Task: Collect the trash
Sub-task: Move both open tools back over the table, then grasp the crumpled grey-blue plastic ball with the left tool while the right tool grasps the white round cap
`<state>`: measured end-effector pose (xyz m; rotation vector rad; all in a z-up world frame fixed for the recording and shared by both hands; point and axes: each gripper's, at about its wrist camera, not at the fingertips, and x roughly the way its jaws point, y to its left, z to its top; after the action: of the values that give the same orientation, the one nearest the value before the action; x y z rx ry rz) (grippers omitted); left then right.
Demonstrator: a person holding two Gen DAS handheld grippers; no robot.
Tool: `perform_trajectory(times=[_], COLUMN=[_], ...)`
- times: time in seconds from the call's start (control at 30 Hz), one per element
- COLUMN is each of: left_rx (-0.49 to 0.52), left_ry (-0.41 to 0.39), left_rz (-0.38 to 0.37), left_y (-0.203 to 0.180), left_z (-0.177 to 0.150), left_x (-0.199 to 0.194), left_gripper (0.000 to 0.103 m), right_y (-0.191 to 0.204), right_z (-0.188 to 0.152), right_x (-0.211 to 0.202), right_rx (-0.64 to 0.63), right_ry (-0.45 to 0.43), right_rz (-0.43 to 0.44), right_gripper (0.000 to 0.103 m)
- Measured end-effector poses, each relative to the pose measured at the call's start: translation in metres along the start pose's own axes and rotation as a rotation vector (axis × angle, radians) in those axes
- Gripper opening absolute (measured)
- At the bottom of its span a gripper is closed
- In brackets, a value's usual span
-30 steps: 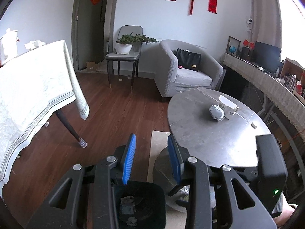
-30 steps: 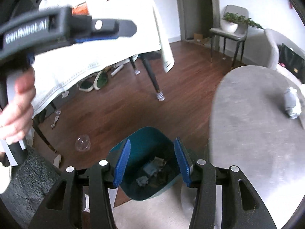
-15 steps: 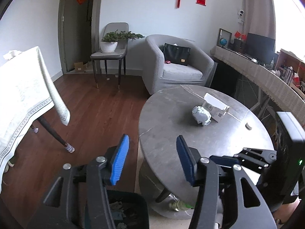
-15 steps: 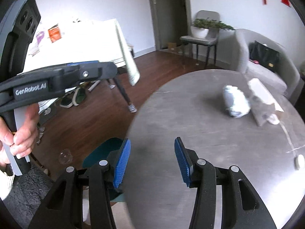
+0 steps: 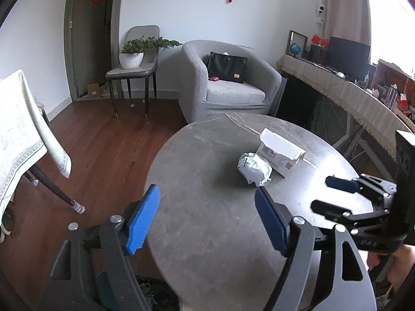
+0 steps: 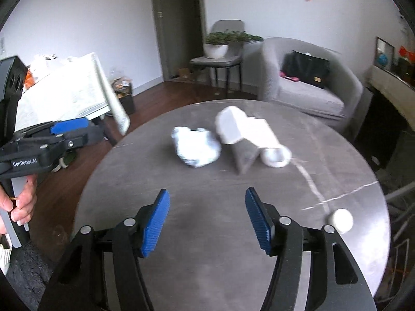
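While both ribbed blue fingers (image 5: pixel 269 223) spread empty, crumpled paper wad (image 5: pixel 254 169), open cardboard box (image 5: pixel 281 155), round grey stone table (image 5: pixel 207 207).

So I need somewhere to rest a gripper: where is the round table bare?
The round table is bare between its near edge and the crumpled paper. Crowding sits mid-table: the paper beside the white box and cup. A small white lid borders the right edge.

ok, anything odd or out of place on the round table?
Yes: a crumpled paper wad lies mid-table against an opened white box lying on its side, and a small white cap sits alone near the edge. Nothing spilled.
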<state>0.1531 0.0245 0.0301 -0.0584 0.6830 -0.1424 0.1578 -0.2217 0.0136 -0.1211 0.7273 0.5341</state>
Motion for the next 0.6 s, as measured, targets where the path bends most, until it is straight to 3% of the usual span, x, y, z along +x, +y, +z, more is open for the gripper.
perform_trajectory(times=[0.17,0.6], left_rx=[-0.007,-0.032], left_ry=[0.030,0.112], left_rz=[-0.036,-0.107], left_y=[-0.014,-0.046], left_z=[0.008,0.014], left_x=[0.029,0.091], left_gripper=[0.080,0.082], right_y=[-0.028,-0.100], right_z=[0.001,-0.018], right_x=[-0.008,0.004], right_rx=[0.016,0.076], right_ry=[-0.023,0.049], right_rz=[-0.063,-0.143], right_gripper=[0.072,0.073])
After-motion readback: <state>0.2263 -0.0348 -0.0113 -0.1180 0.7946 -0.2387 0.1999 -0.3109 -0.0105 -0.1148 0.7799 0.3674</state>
